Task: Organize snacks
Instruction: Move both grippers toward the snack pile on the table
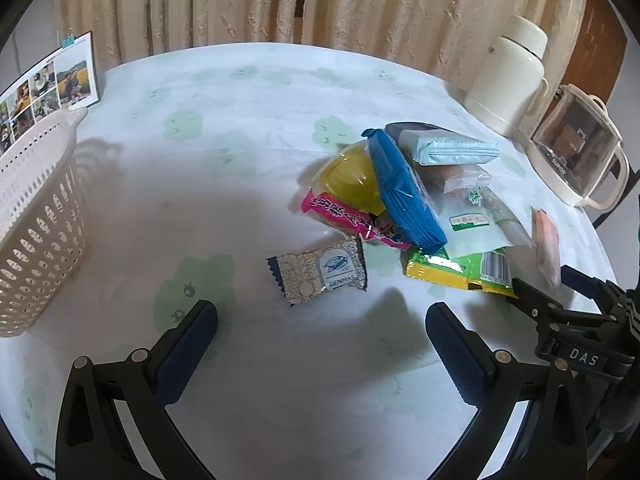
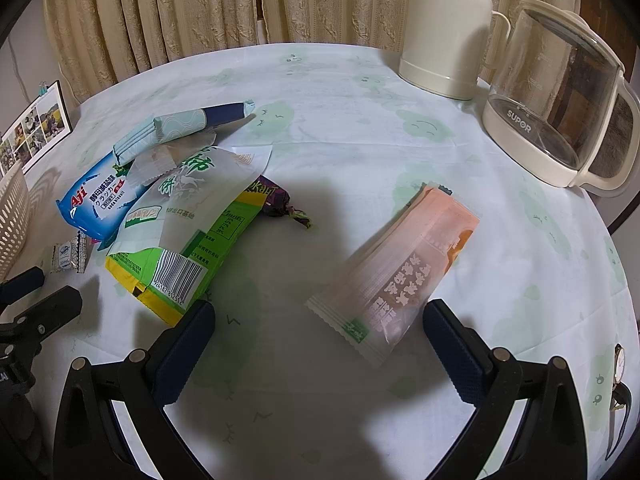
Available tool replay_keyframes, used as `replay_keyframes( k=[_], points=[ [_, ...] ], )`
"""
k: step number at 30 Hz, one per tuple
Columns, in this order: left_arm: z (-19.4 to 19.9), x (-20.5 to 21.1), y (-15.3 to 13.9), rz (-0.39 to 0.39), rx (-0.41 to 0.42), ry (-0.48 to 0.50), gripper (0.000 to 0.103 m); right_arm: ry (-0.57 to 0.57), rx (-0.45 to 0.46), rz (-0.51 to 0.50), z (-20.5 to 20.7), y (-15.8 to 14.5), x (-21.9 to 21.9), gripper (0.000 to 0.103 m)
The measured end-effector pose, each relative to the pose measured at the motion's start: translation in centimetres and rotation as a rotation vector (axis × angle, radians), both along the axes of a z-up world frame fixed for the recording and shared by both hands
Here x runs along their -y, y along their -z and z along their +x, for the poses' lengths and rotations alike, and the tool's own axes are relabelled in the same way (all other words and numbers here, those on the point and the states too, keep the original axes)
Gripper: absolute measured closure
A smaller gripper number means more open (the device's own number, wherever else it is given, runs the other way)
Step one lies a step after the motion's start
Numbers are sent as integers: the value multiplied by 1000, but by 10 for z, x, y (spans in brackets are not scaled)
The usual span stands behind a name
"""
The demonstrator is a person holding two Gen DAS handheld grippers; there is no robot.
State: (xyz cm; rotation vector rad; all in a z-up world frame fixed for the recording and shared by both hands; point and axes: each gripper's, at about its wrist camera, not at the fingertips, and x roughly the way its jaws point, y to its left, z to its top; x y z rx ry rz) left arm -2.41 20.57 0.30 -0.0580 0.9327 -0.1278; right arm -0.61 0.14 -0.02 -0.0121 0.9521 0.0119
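Observation:
A pile of snack packets lies on the round table: a blue biscuit pack (image 1: 404, 192) (image 2: 96, 204), a yellow jelly cup (image 1: 348, 176), a pink packet (image 1: 352, 220), a green-and-white bag (image 1: 472, 232) (image 2: 180, 240) and a pale teal packet (image 1: 448, 148) (image 2: 188, 124). A small patterned packet (image 1: 320, 272) lies alone just ahead of my open left gripper (image 1: 320, 324). My right gripper (image 2: 320, 320) is open too. A peach-pink packet (image 2: 400, 264) (image 1: 546, 240), slightly blurred, sits just in front of its right finger. A white perforated basket (image 1: 40, 216) (image 2: 12, 216) stands at the left.
A cream thermos jug (image 2: 448, 28) (image 1: 508, 76) and a glass kettle (image 2: 560, 92) (image 1: 576, 152) stand at the back right. A photo card (image 1: 44, 88) leans behind the basket. A purple candy (image 2: 280, 204) lies by the green bag. A wristwatch (image 2: 620, 360) lies near the right edge.

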Motion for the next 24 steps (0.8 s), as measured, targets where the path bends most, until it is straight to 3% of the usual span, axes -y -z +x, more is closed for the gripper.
replay_keyframes(
  k=[10,24],
  points=[
    [0,1,1,5,-22,-11,0,0,0,0,0,0,0,0],
    [-5,-3,-5,25,60,-34,0,1,17,43,-5,-2,3,0]
  ],
)
